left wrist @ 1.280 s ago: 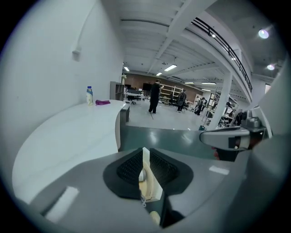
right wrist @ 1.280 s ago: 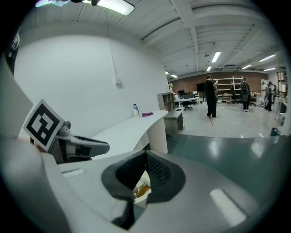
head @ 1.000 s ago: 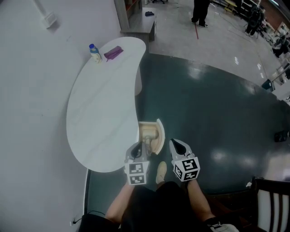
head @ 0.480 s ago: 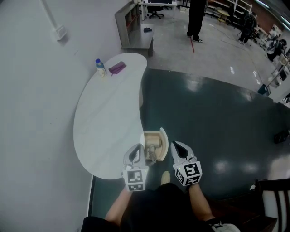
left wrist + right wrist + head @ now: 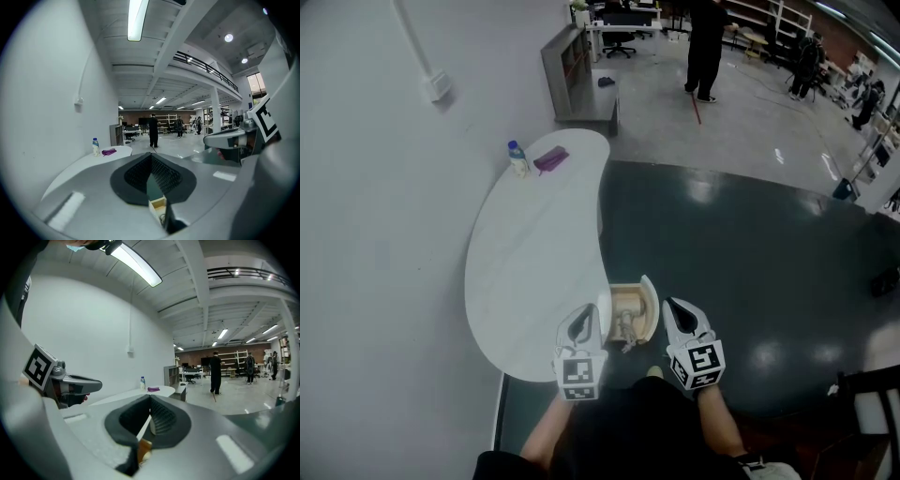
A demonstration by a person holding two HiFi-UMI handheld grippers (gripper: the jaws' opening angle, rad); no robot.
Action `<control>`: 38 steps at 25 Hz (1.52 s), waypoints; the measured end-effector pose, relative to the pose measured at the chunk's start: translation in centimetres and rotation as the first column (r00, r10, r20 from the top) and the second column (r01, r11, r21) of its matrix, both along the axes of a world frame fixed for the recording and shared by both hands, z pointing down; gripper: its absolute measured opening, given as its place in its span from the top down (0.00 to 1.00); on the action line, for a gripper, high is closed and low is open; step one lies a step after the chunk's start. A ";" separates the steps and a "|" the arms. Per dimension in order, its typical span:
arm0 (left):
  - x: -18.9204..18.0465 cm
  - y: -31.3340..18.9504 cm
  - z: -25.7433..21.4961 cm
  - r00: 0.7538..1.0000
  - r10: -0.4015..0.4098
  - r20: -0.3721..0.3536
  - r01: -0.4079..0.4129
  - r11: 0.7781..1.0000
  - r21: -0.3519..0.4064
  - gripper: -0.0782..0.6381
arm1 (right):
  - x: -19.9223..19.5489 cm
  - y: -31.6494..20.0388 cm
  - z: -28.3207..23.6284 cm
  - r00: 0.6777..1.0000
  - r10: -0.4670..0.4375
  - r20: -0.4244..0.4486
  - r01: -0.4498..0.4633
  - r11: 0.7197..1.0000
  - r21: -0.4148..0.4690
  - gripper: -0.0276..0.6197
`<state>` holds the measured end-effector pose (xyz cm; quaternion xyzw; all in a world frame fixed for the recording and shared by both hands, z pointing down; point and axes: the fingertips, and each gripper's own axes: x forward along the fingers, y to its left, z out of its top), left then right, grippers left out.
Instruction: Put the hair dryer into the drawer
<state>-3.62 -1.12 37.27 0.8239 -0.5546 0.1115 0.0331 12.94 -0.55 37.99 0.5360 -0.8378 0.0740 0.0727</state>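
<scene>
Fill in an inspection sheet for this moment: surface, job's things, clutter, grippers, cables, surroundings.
Surface: white curved table against the wall.
Job's things: drawer under the table's near end stands open; a pale object lies inside, likely the hair dryer.
Clutter: bottle and purple item at the table's far end.
Grippers: left gripper and right gripper both shut and empty, one on each side of the drawer.
Cables: wall conduit with box; nothing seen on the table.
Surroundings: dark floor, grey shelf unit, standing person, chair.
</scene>
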 end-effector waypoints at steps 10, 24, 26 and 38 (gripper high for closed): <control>-2.1 0.4 0.3 1.000 -0.006 -0.010 0.006 1.000 0.005 0.88 | -0.6 1.3 0.6 0.999 0.016 -0.038 -0.016 1.000 0.007 0.95; -1.5 0.6 0.7 1.000 0.010 -0.008 -0.010 1.000 0.001 0.88 | -0.4 1.3 0.8 0.999 0.024 -0.031 -0.025 1.000 -0.005 0.95; -1.5 0.7 0.8 1.000 0.009 -0.006 -0.009 1.000 -0.003 0.88 | -0.3 1.4 0.9 0.999 0.023 -0.030 -0.023 1.000 -0.008 0.95; -1.3 0.0 0.9 1.000 0.003 -0.012 -0.003 1.000 -0.014 0.88 | -0.4 0.7 1.0 0.999 0.017 -0.028 -0.017 1.000 -0.018 0.95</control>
